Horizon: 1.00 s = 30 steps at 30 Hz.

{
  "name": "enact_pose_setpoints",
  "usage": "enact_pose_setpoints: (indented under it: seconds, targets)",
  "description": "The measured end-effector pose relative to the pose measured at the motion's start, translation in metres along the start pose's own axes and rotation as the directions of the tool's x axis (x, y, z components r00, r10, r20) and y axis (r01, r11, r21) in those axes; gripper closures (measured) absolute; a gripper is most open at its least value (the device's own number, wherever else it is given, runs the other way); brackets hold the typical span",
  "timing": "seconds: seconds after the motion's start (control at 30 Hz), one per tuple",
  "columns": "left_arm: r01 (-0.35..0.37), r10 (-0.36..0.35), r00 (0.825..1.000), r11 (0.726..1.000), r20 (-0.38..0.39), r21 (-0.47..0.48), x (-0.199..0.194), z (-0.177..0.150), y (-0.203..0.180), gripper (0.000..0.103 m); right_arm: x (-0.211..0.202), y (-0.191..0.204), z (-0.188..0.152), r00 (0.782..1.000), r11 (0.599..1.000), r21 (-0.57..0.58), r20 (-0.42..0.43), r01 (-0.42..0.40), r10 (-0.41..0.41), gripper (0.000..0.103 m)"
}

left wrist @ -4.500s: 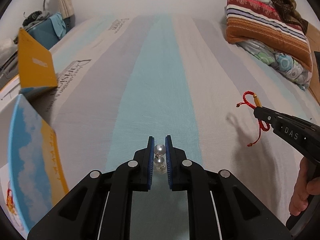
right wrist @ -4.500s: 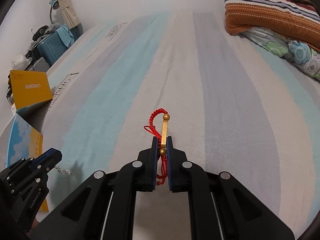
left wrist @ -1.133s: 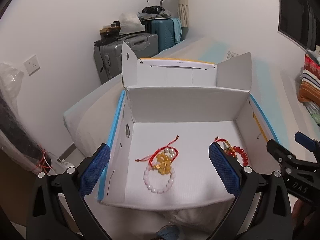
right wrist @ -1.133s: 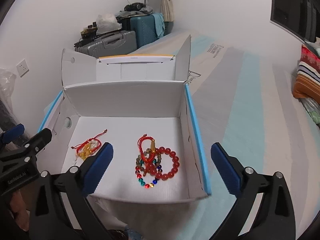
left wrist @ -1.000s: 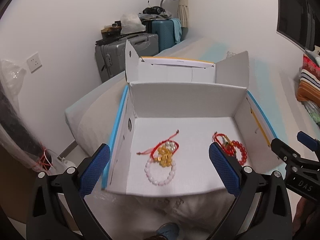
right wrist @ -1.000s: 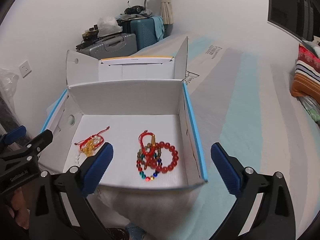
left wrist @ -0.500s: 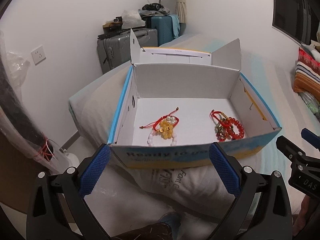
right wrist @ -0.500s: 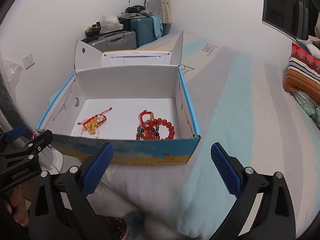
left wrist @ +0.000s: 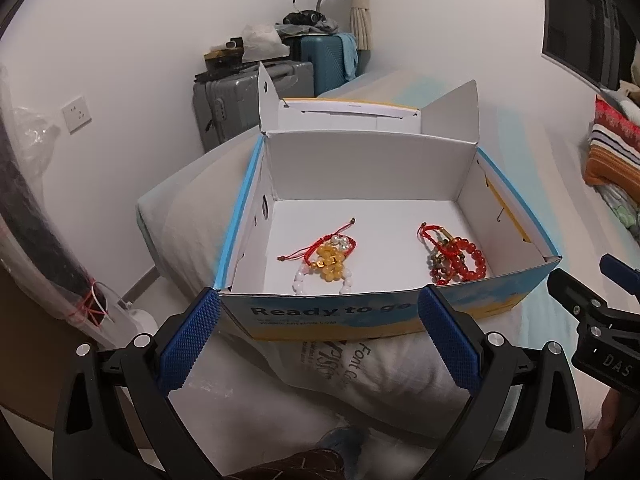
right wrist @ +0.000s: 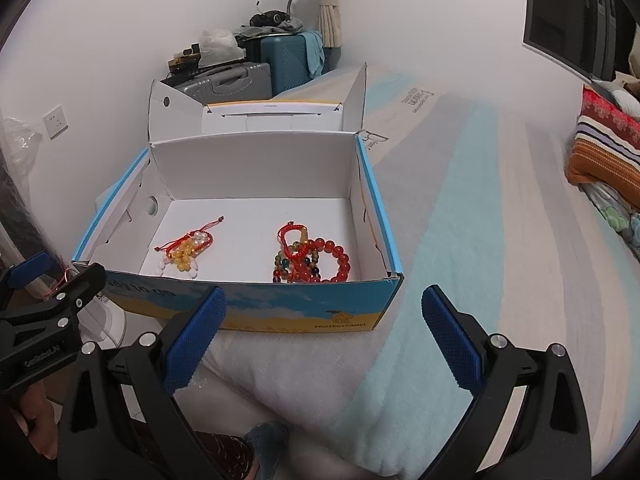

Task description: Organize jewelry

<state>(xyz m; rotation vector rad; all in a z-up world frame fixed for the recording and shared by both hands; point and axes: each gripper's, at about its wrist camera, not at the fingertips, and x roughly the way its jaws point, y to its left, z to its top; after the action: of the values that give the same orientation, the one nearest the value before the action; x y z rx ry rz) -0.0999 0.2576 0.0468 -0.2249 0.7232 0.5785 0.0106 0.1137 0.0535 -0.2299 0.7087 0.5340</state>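
A: Left wrist view: the left gripper (left wrist: 318, 336) is being held with its blue-padded jaws spread wide and empty, short of the open white cardboard box with blue-and-yellow printed sides (left wrist: 360, 318) resting on the striped bed cover (right wrist: 480, 240).

B: And the jewelry is being kept where?

A: On the box floor, in two heaps lying well apart. A yellow-bead, white-bead and red-cord bracelet cluster (left wrist: 326, 258) is being seen left of centre; a red-bead bracelet pile with a red cord loop (left wrist: 454, 256) is lying near the right wall.

B: Right wrist view: the right gripper (right wrist: 322, 338) is likewise being held released, nothing between its pads. Both heaps are lying beyond the near wall, ahead of the fingers and untouched.

A: The sorting is probably being finished. If so, both tools are best being drawn straight back, kept clear of the box rim so nothing is being jolted.
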Motion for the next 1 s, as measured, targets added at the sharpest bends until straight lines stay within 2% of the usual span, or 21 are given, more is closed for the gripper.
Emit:
enact_pose_setpoints:
  seconds: [1.0]
  targets:
    - [0.014,-0.014,1.0,1.0,-0.002,0.014,-0.0023,0.0003,-0.0033,0.006,-0.0012,0.002,-0.0024,1.0,1.0,-0.01,-0.003,-0.002,0.002,0.009]
